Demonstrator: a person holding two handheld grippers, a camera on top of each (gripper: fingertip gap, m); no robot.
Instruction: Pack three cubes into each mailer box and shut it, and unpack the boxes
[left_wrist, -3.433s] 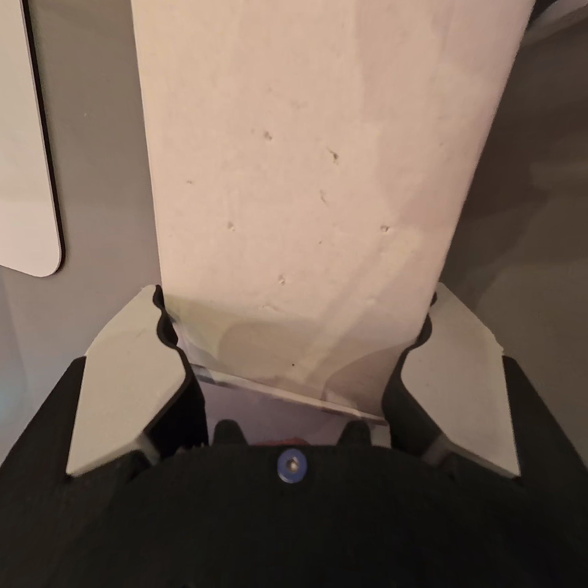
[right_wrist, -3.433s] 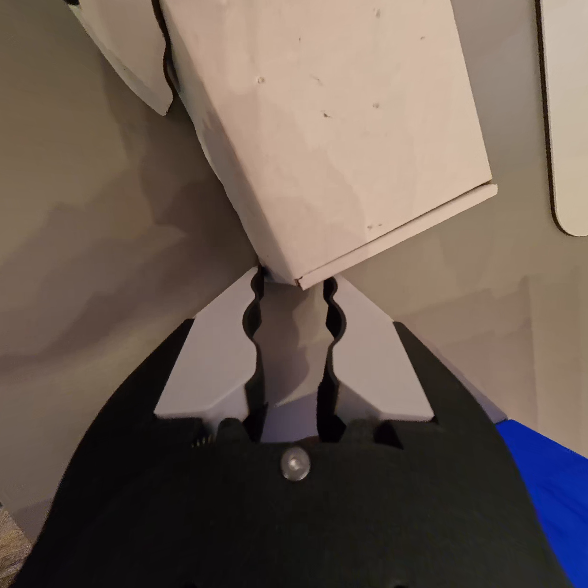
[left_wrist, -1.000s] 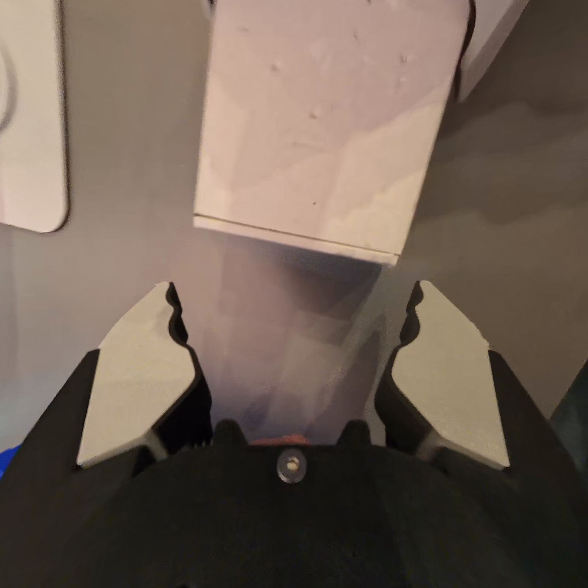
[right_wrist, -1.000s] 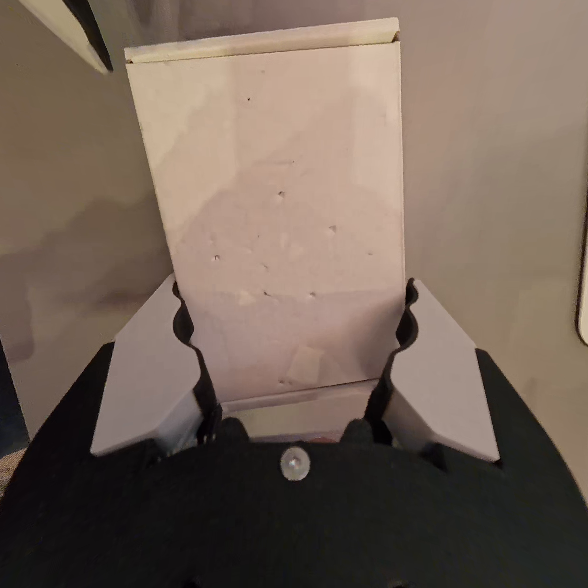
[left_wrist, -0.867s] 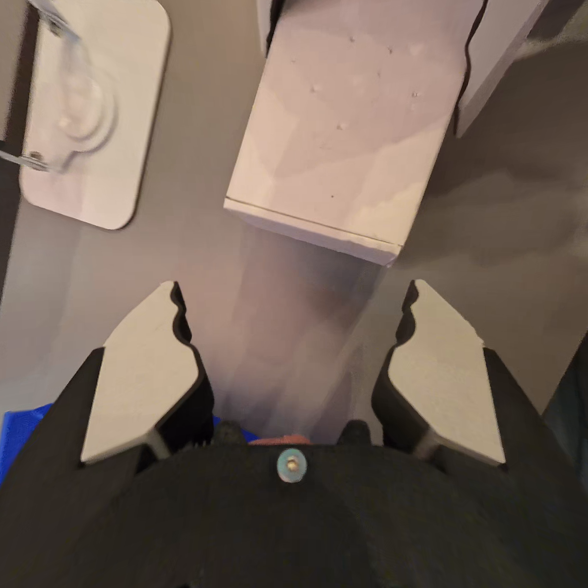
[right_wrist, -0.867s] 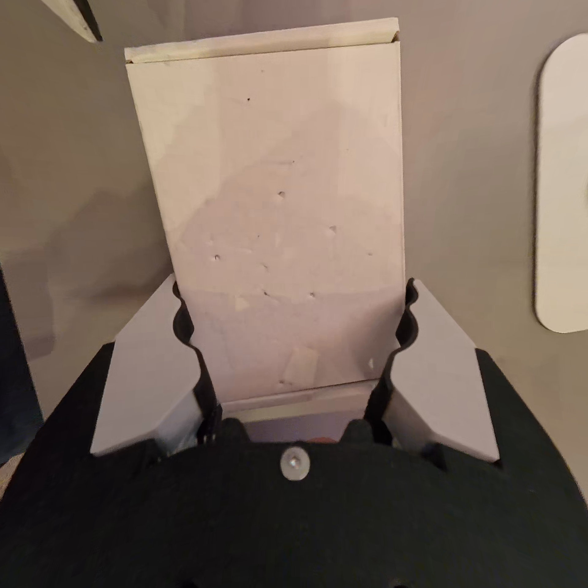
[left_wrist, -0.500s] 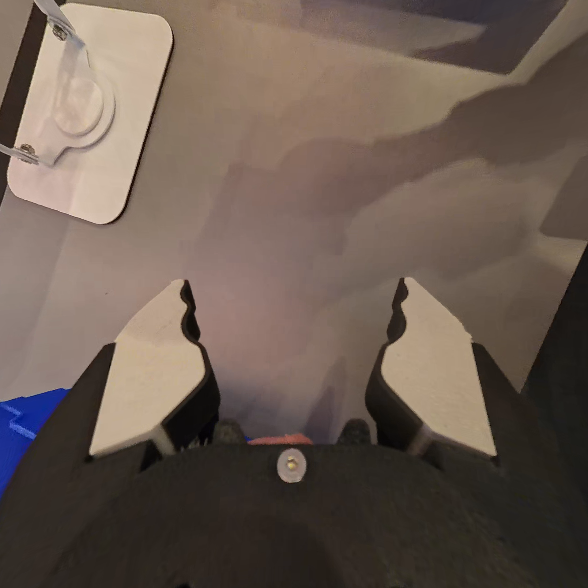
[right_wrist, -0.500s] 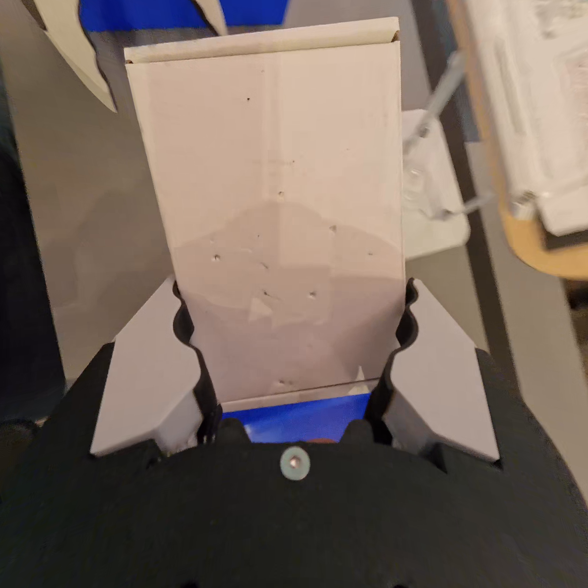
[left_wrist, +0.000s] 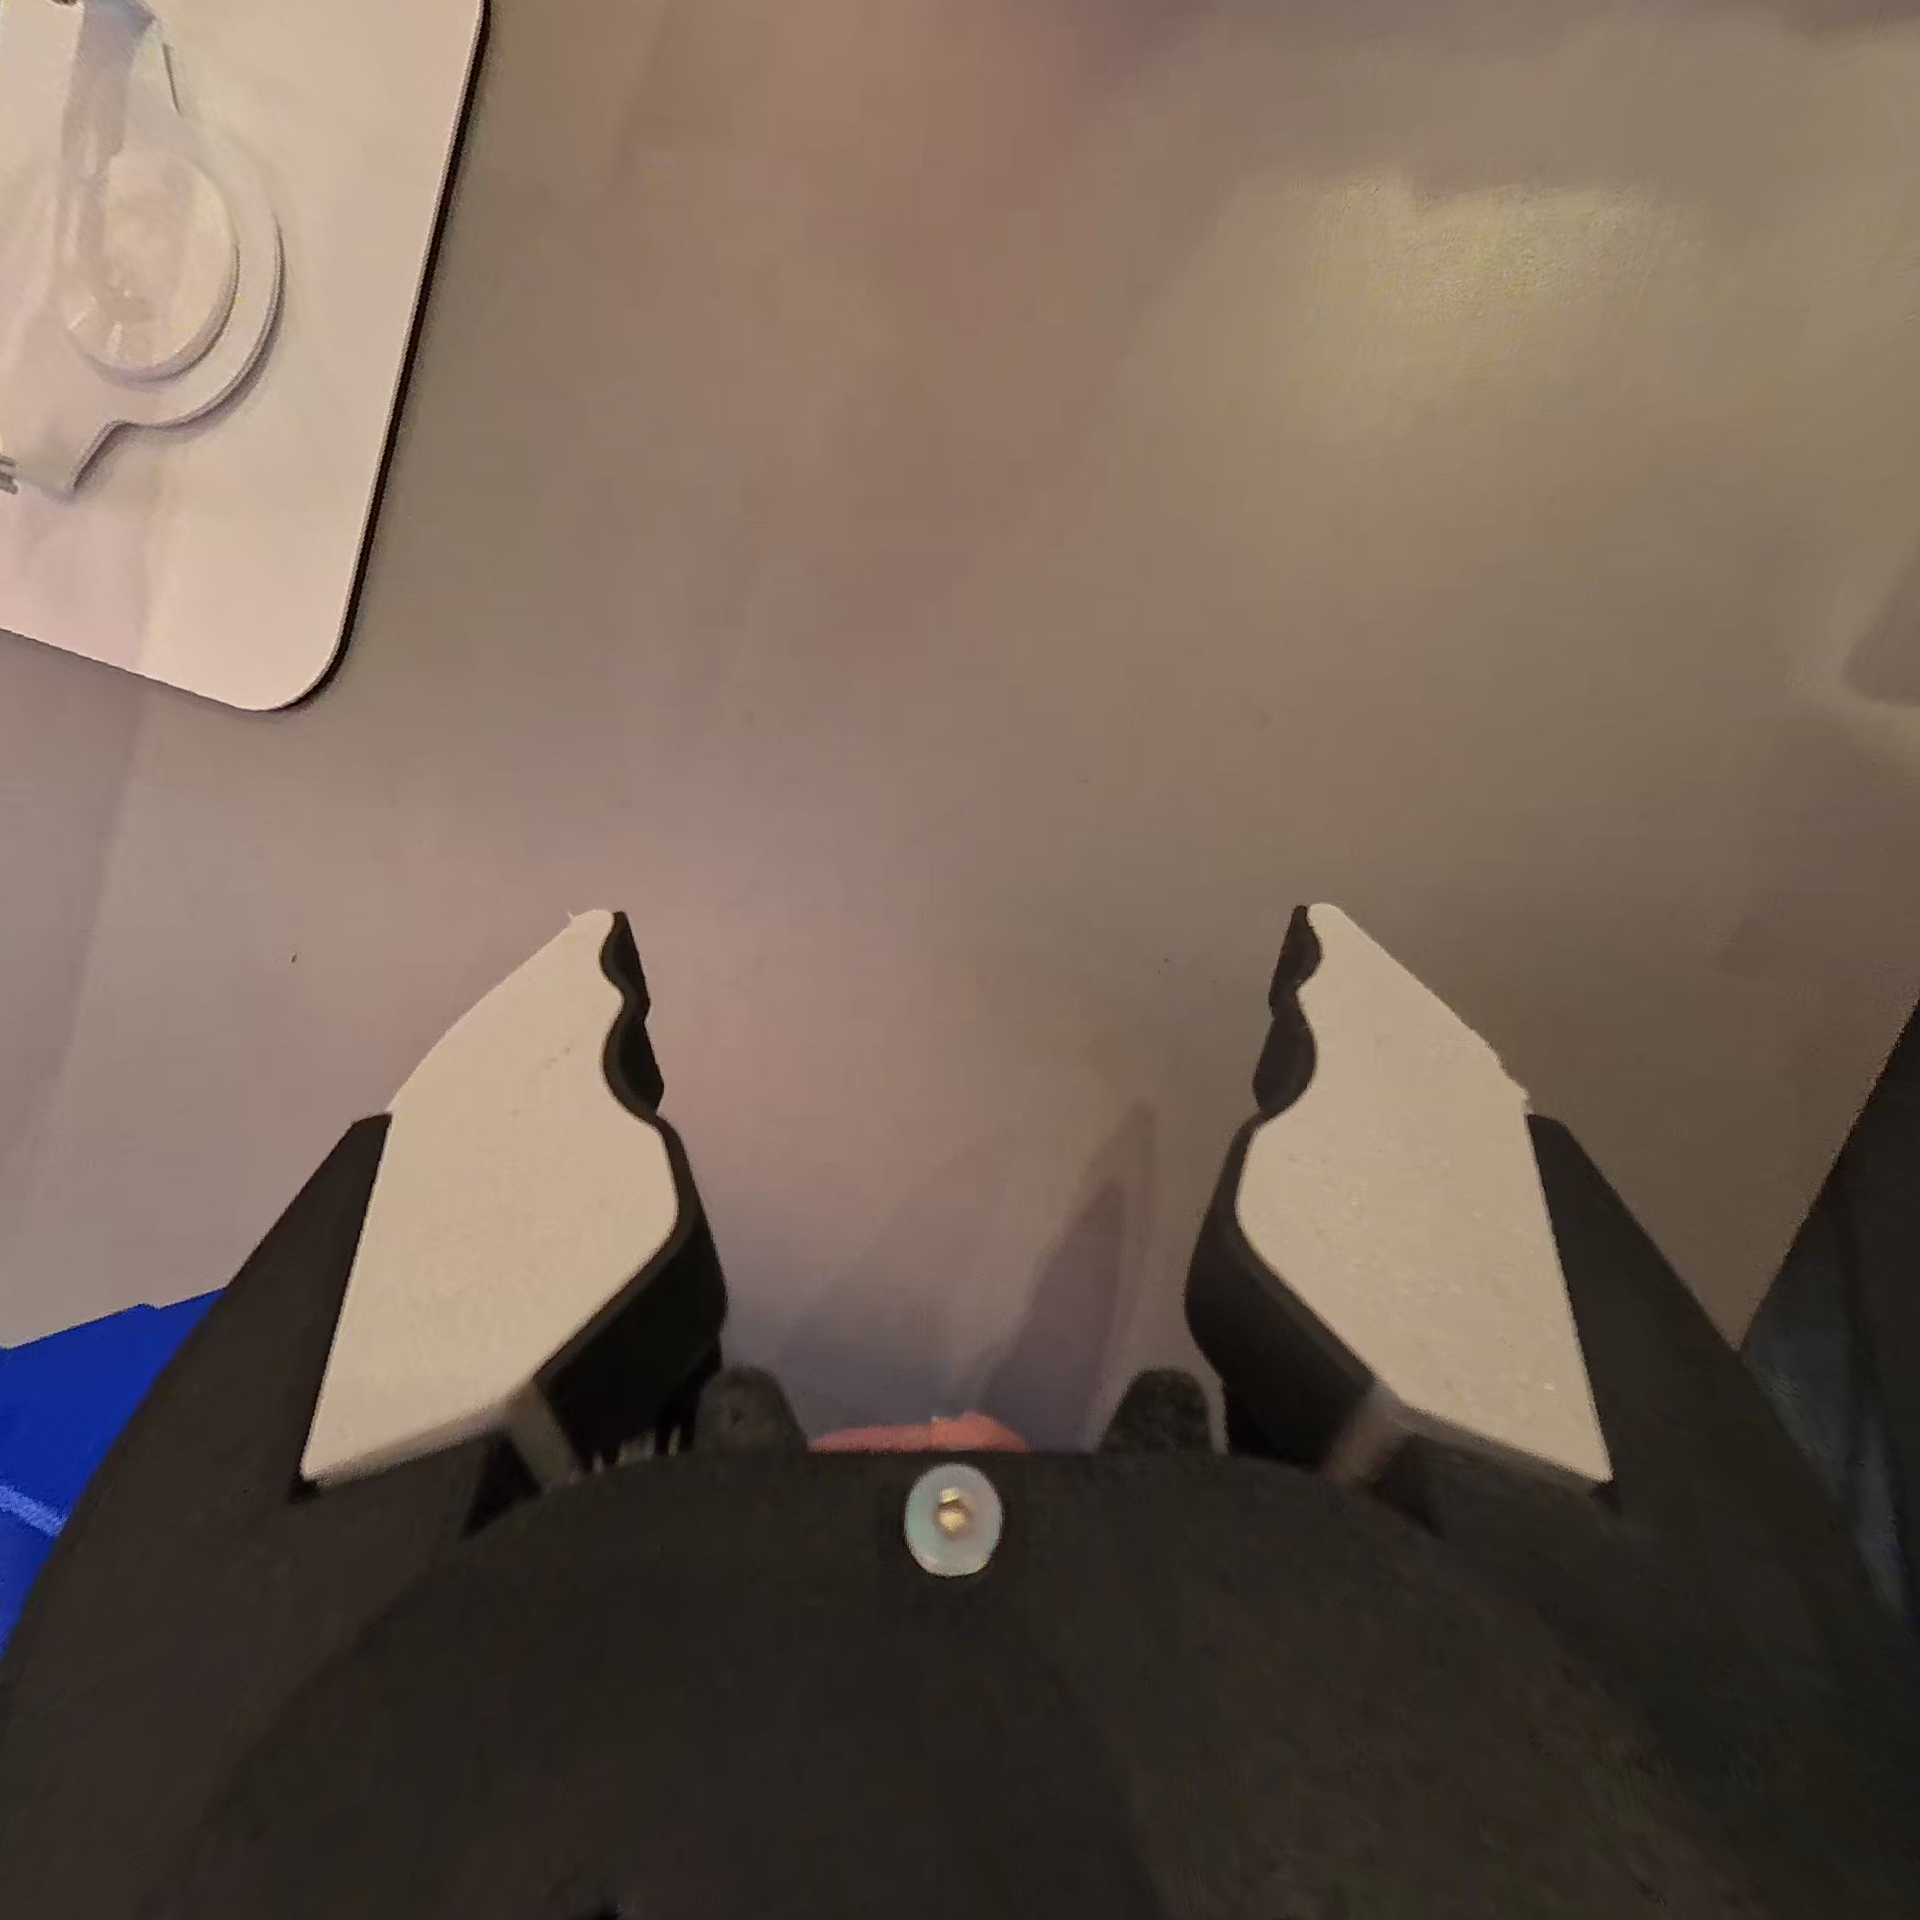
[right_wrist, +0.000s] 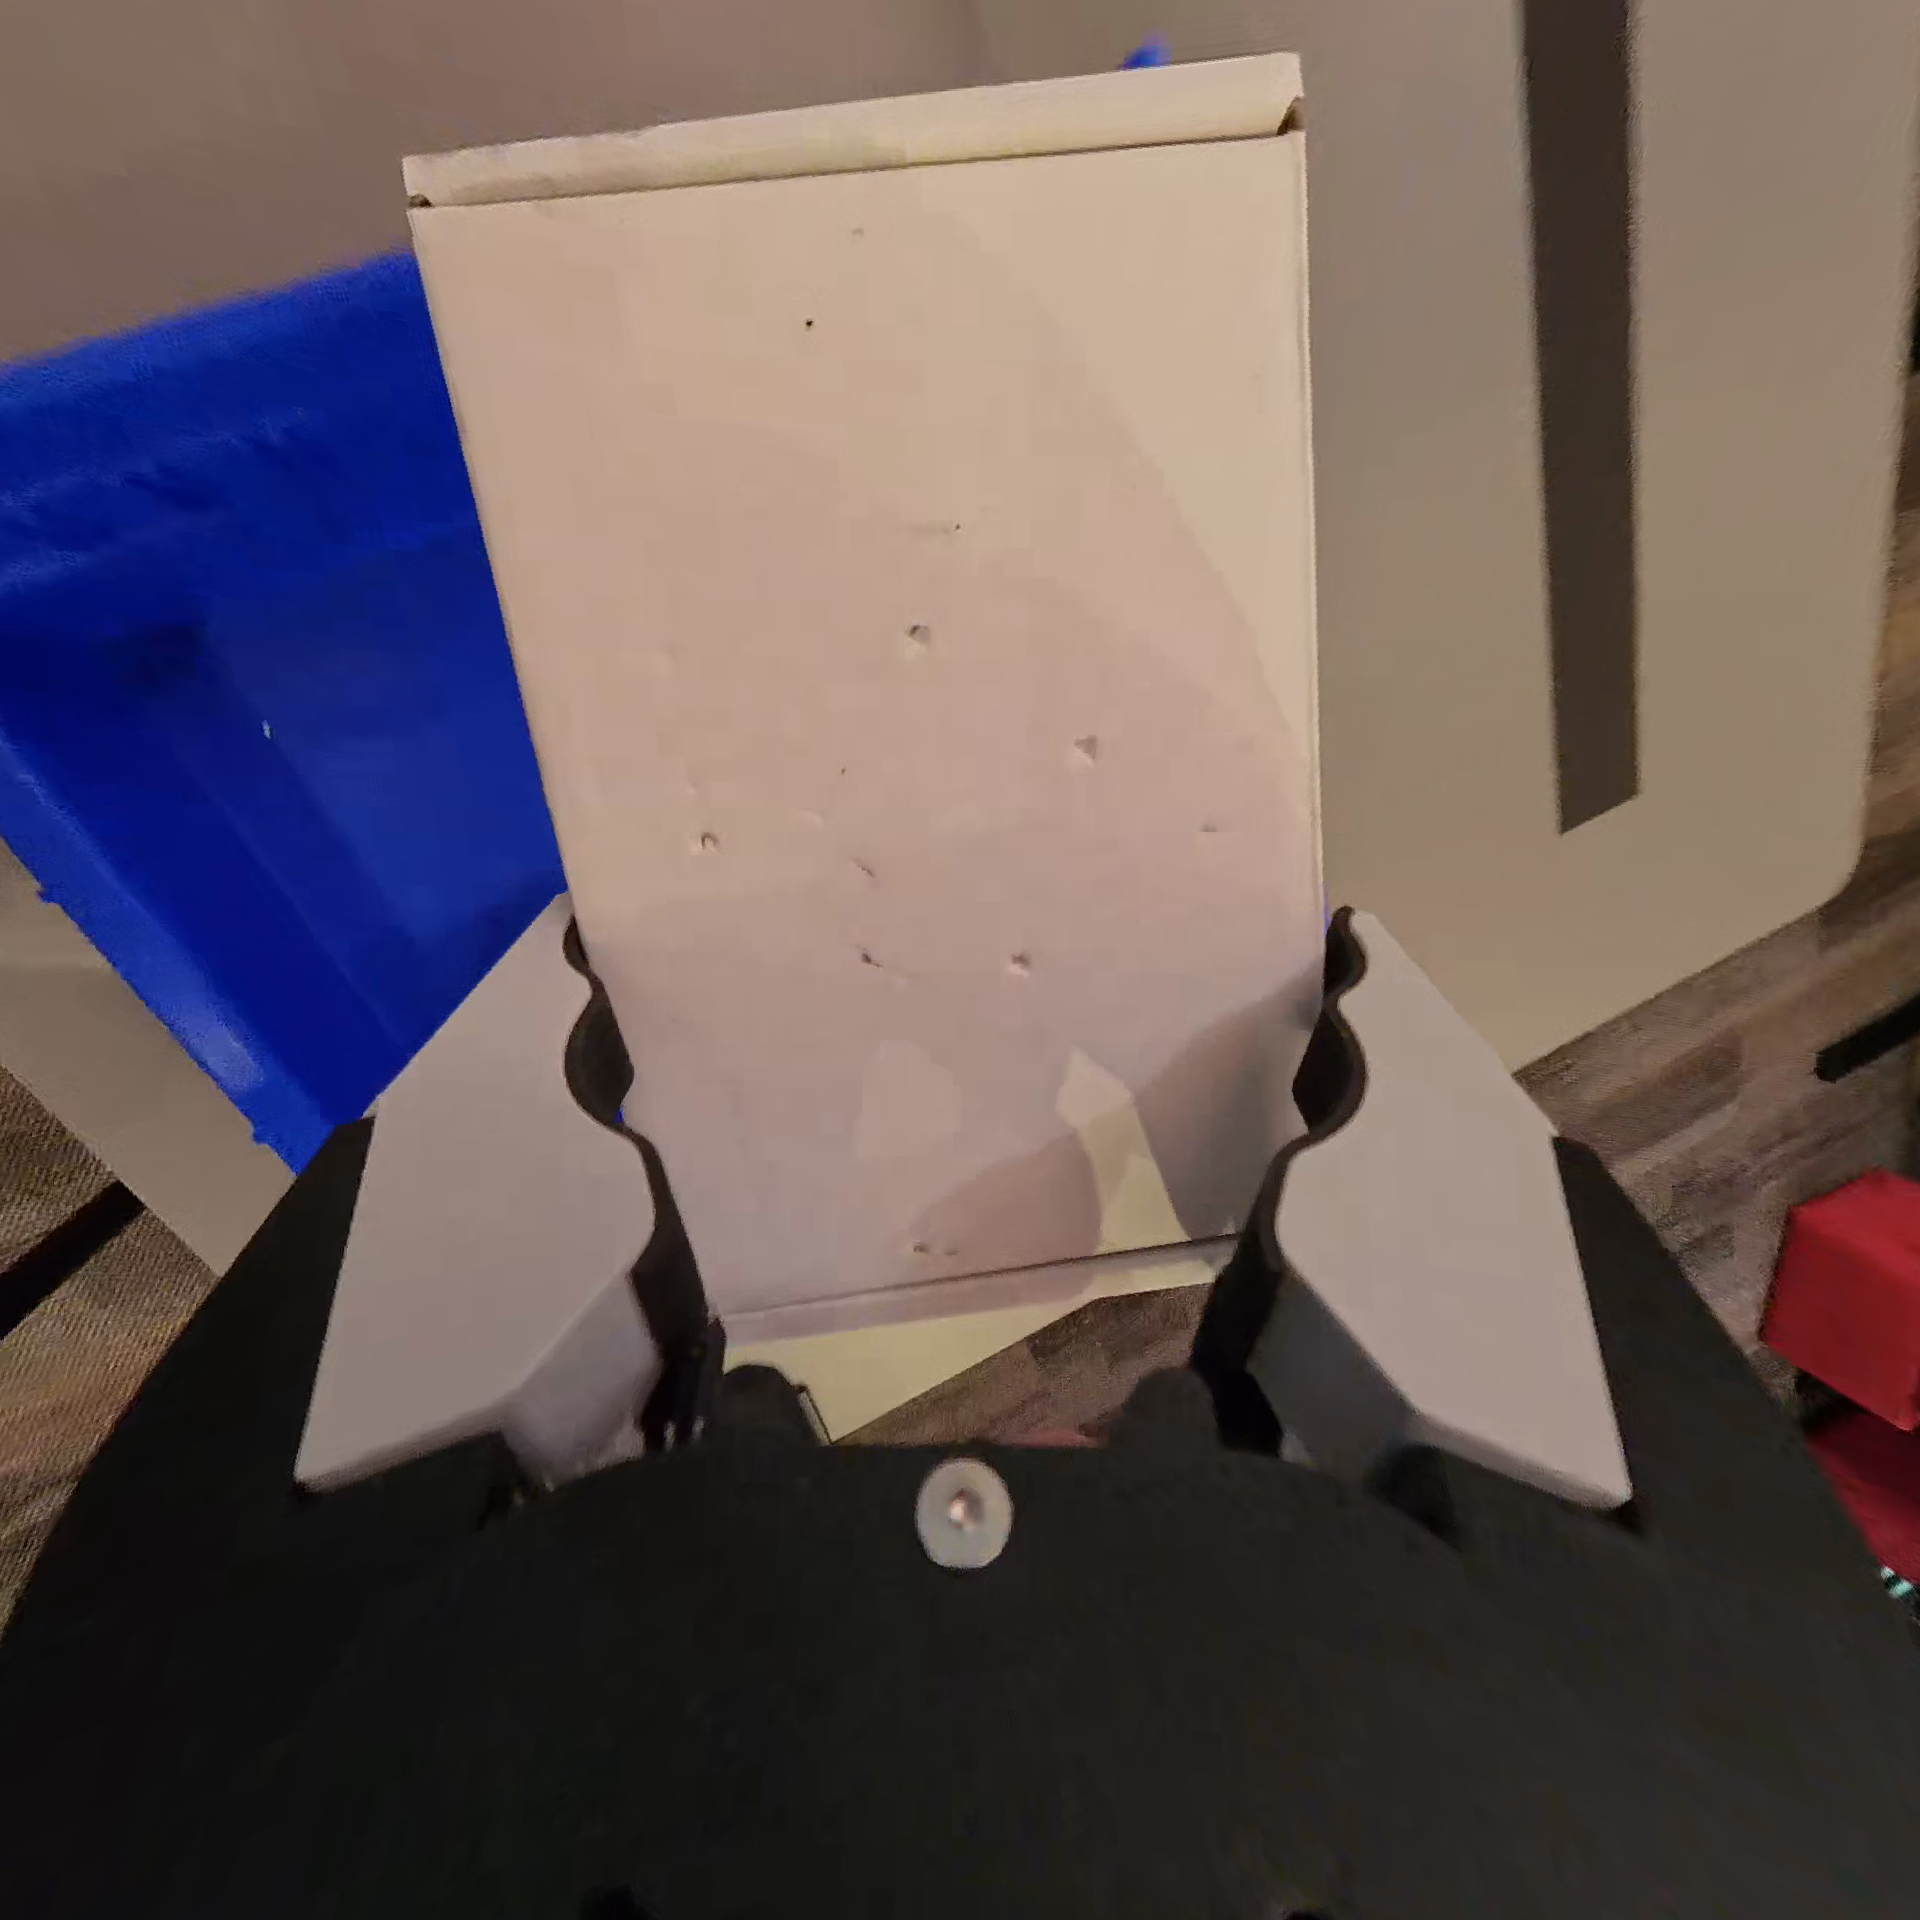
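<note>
My right gripper (right_wrist: 956, 935) is shut on a closed white mailer box (right_wrist: 883, 623), gripping it by its two long sides and holding it in the air with its flat dented face toward the camera. My left gripper (left_wrist: 954, 920) is open and empty above the bare grey table (left_wrist: 1039, 520). No cubes show in either view; what is inside the box is hidden.
A blue bin (right_wrist: 229, 665) stands behind and left of the held box; its corner shows in the left wrist view (left_wrist: 83, 1392). A white plate with a clear mount (left_wrist: 187, 312) lies at the table's far left. Red objects (right_wrist: 1849, 1309) sit on the floor at right.
My left gripper let go of the box and drew back, open. My right gripper, earlier nearly shut at the box's corner, took the box by its sides and swung it toward the blue bin.
</note>
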